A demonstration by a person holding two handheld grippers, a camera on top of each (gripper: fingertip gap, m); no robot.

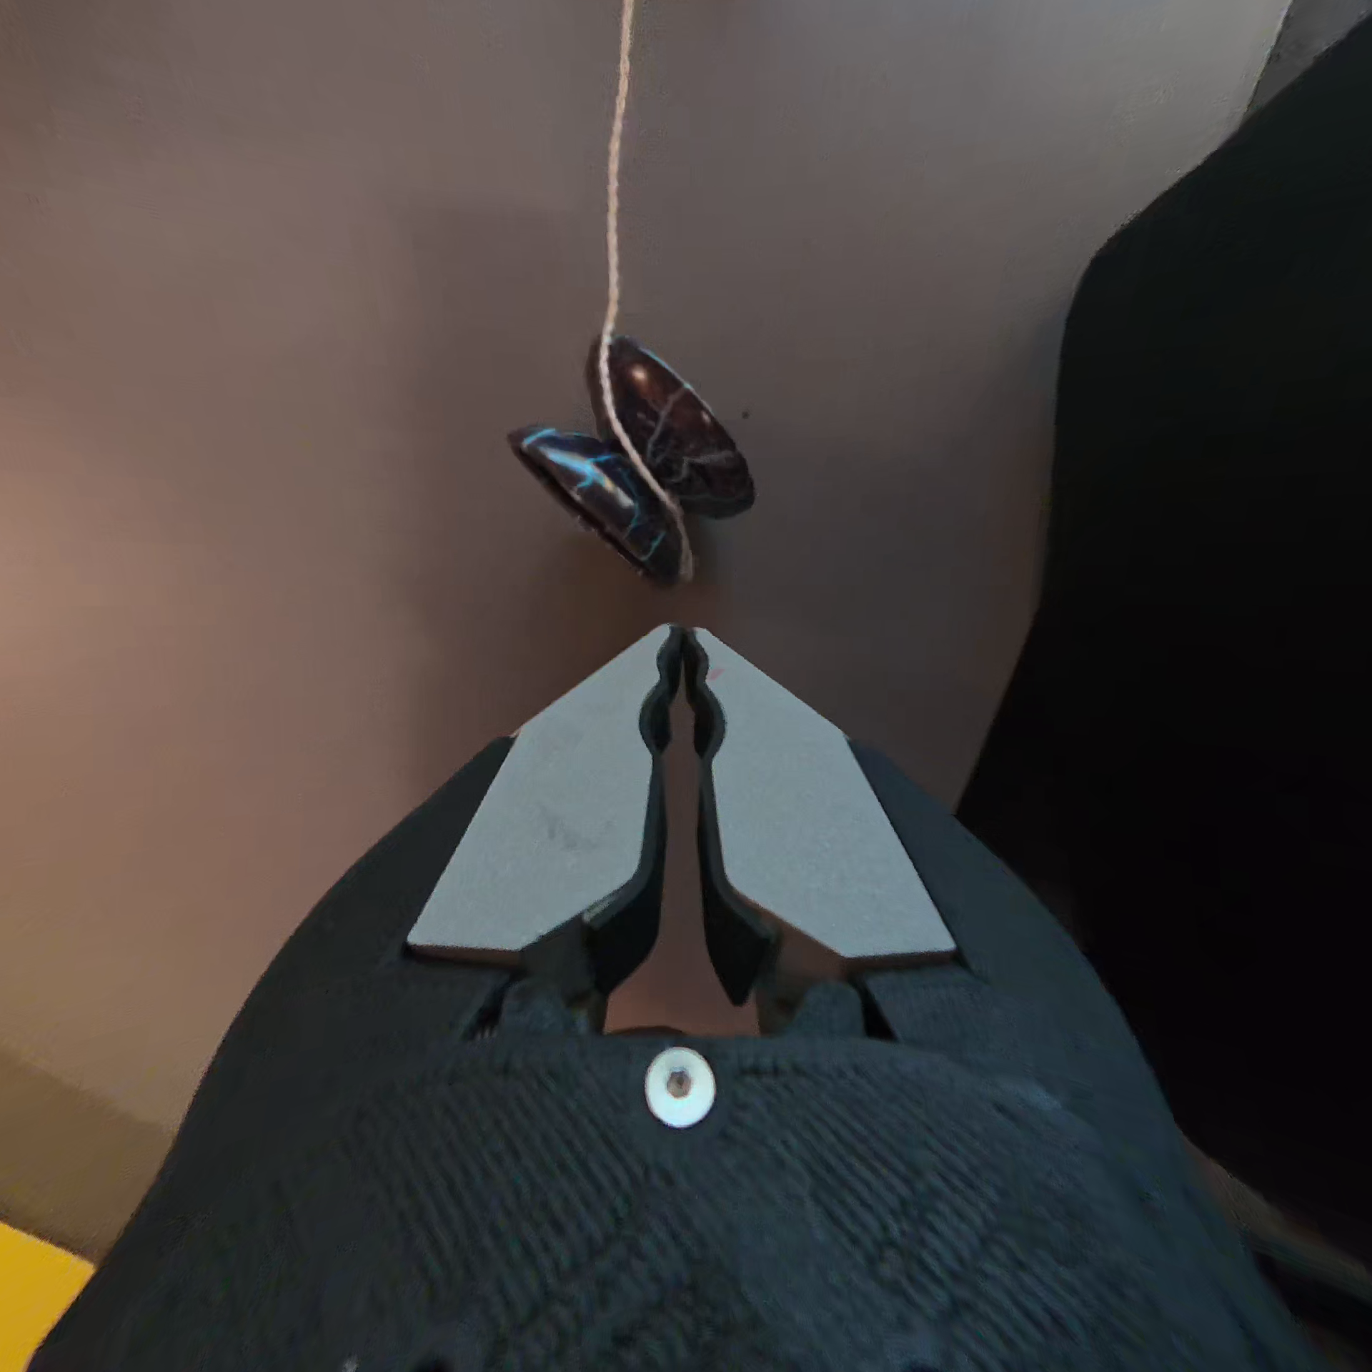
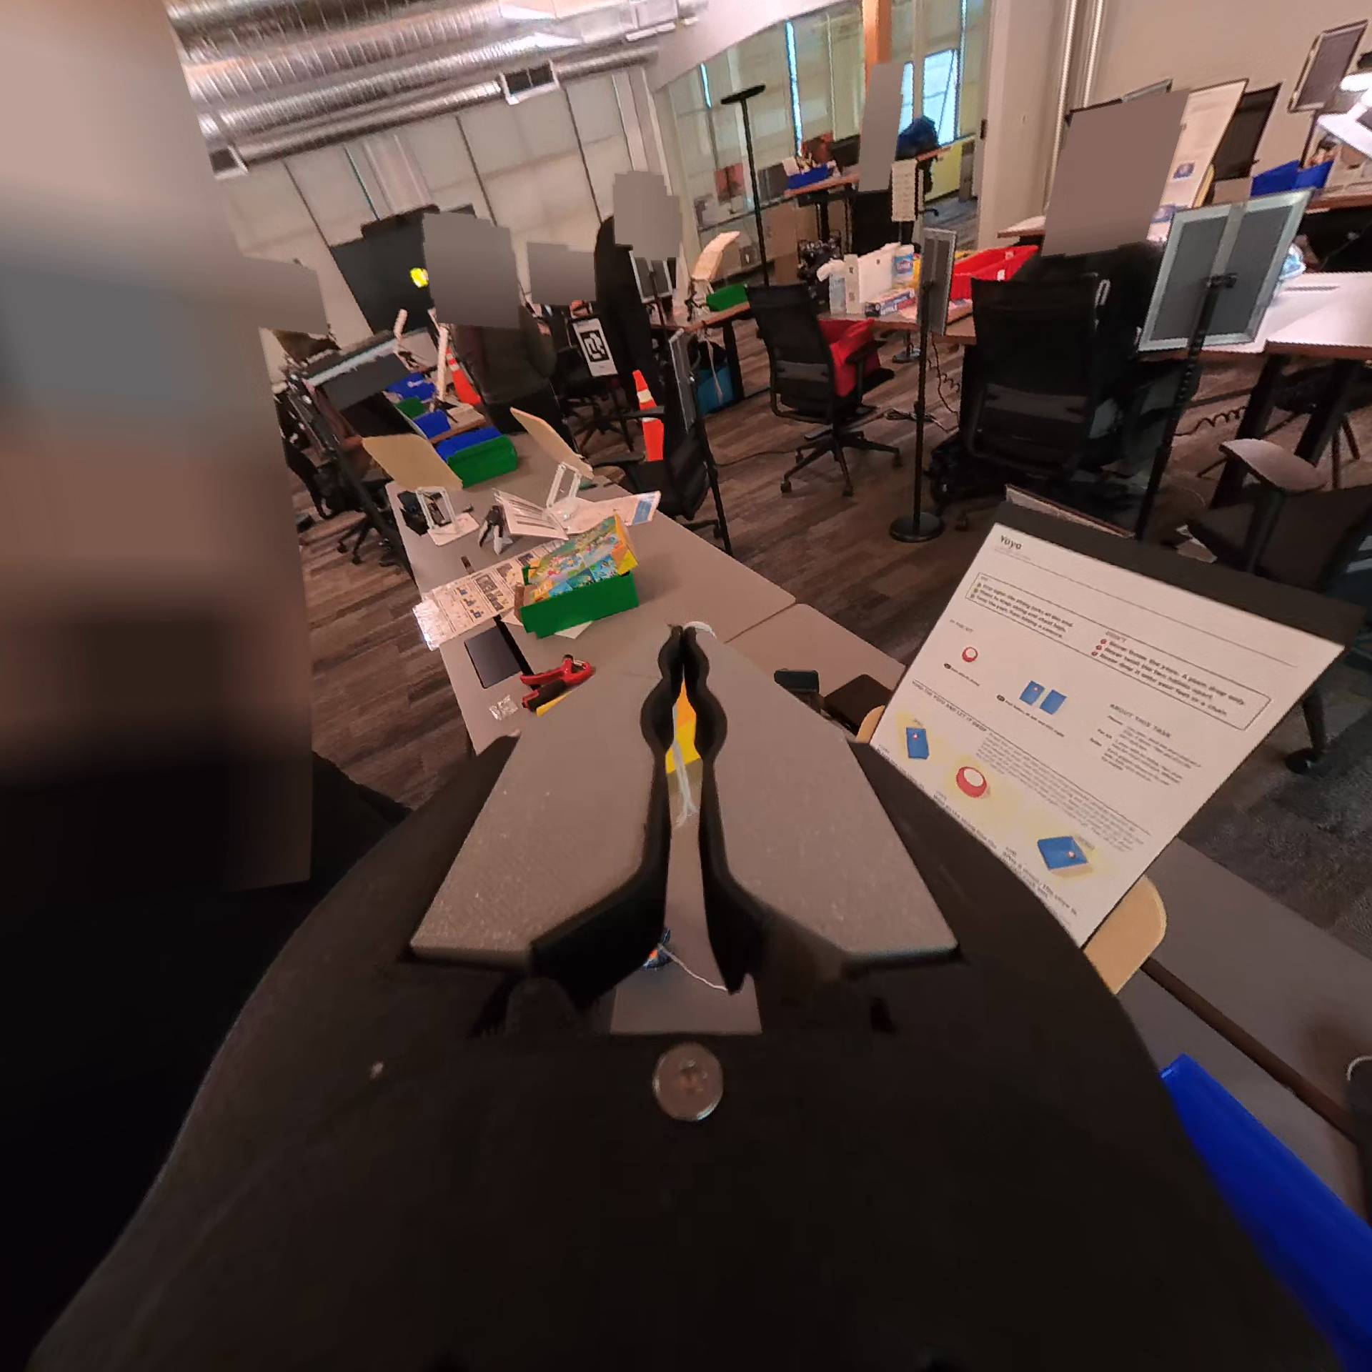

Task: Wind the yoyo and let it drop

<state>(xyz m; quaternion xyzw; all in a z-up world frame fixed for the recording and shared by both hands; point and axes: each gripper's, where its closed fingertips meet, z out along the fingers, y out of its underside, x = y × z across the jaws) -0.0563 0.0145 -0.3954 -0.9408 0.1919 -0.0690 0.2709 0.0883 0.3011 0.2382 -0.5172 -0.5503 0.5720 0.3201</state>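
Both tongs stand with their grey-padded black fingers drawn together: the left gripper point(image 1: 681, 631) has its tips meeting on nothing, while the right gripper point(image 2: 683, 631) pinches a thin pale twisted string point(image 2: 681, 772), a white end of which curls out past the tips. Seen from the left wrist, that string point(image 1: 618, 185) runs down from the top edge to a glossy dark butterfly-shaped yoyo with blue and white crackle lines point(image 1: 631, 460), which hangs tilted in the air just beyond the left fingertips, not touching them. Behind it spreads a plain brown surface point(image 1: 260, 371), open on the left; a black mass point(image 1: 1225, 594) closes the right edge. Ahead of the right gripper lie a long grey table point(image 2: 668, 586) bearing a green plastic bin point(image 2: 579, 605), and a white printed instruction sheet on a stand point(image 2: 1076, 713) near the right.
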